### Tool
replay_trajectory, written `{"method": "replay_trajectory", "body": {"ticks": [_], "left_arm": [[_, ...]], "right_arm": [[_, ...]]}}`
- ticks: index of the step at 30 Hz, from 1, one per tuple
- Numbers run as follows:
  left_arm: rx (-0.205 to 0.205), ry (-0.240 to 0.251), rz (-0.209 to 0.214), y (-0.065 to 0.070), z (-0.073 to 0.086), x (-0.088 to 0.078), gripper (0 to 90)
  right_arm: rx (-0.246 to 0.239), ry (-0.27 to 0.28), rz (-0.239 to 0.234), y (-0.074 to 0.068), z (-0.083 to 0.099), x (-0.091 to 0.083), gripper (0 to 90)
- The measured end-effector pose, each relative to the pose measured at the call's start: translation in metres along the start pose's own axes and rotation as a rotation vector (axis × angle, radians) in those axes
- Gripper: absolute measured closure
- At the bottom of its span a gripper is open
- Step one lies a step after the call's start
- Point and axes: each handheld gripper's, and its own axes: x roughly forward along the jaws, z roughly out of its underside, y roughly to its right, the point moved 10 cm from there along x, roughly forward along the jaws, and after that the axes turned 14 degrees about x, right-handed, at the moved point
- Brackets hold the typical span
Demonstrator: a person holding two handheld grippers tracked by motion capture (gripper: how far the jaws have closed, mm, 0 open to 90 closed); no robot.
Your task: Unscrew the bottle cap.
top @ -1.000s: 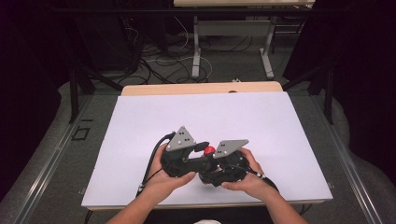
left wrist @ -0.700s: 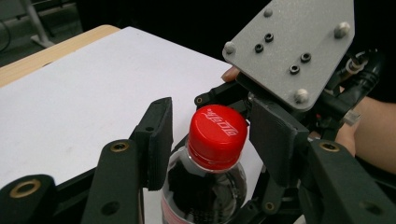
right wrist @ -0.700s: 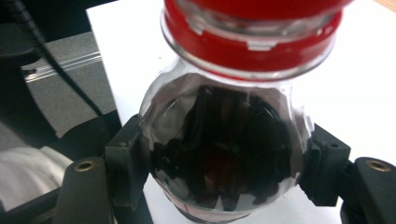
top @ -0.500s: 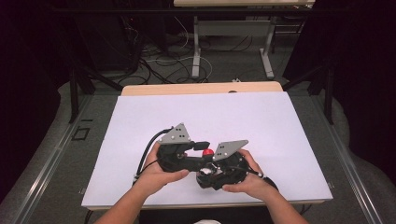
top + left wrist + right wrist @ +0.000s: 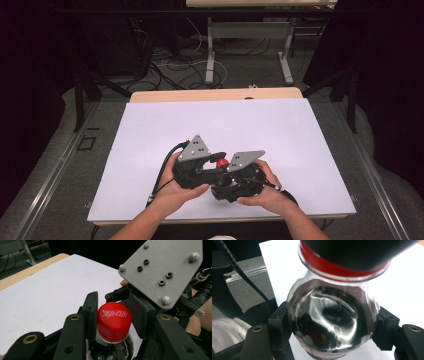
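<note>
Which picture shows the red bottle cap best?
The left gripper view: the round red plastic bottle cap sits close, lettering visible. The high view shows a small red spot; the right gripper view shows its red edge.

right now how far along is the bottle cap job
Done: the right claw grips the bottle body, and the left claw is closed on the red cap. In hand: presumably twisting it. Left: the cap is still seated on the neck, so it has yet to come off.

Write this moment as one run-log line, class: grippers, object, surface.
left gripper: shut on cap | right gripper: shut on bottle | bottle: held above table | cap: on
</note>
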Motion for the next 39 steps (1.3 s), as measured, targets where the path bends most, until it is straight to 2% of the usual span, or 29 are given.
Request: {"method": "replay_trajectory", "body": {"ticks": [3,6,11,12,14,16,23,26,27,31,32,33,36,39], "left_arm": [[-0.008,0.013,0.014,-0.001,0.0,-0.003,50.1],[-0.001,0.019,0.029,-0.002,0.001,-0.01,49.1],[0.009,0.028,0.069,-0.005,0.004,-0.016,50.9],[-0.009,0.032,0.088,-0.004,0.004,-0.016,51.7],[-0.015,0.04,0.106,-0.005,0.003,-0.014,51.7],[0.002,0.041,0.12,-0.005,0.003,-0.013,52.5],[-0.01,0.043,0.159,-0.003,0.002,-0.007,56.9],[-0.024,0.039,0.172,-0.001,0.002,-0.004,59.6],[-0.02,0.032,0.171,-0.001,0.002,-0.004,60.6],[0.006,0.013,0.108,-0.001,0.001,-0.004,61.4],[-0.006,0.011,0.085,0.0,0.0,-0.003,61.5],[0.012,0.001,0.073,-0.001,0.0,-0.004,61.6],[0.004,-0.003,0.022,0.0,-0.003,-0.002,61.7],[0.01,-0.018,-0.003,0.0,-0.004,-0.003,61.7]], "right_arm": [[-0.004,-0.003,-0.004,0.001,0.0,-0.002,29.9],[-0.002,0.001,-0.011,0.001,0.0,-0.003,29.9],[-0.009,0.005,-0.024,-0.001,-0.001,-0.003,29.9],[-0.01,-0.005,-0.024,-0.001,-0.001,-0.004,29.9],[-0.008,-0.002,-0.028,-0.003,0.0,-0.003,29.9],[-0.014,-0.007,-0.036,-0.004,0.0,-0.002,29.9],[-0.032,-0.014,-0.042,-0.005,0.001,-0.001,29.9],[-0.016,-0.017,-0.043,-0.007,0.002,0.0,29.9],[-0.016,-0.014,-0.04,-0.007,0.002,0.0,29.9],[-0.023,-0.017,-0.036,-0.005,0.002,0.001,29.9],[-0.021,-0.01,-0.036,-0.005,0.001,0.001,29.9],[-0.012,-0.008,-0.031,-0.004,0.0,0.001,30.0],[0.003,-0.011,-0.026,-0.004,0.0,0.001,30.0],[0.007,-0.002,0.0,-0.003,-0.001,0.0,30.0]]}}
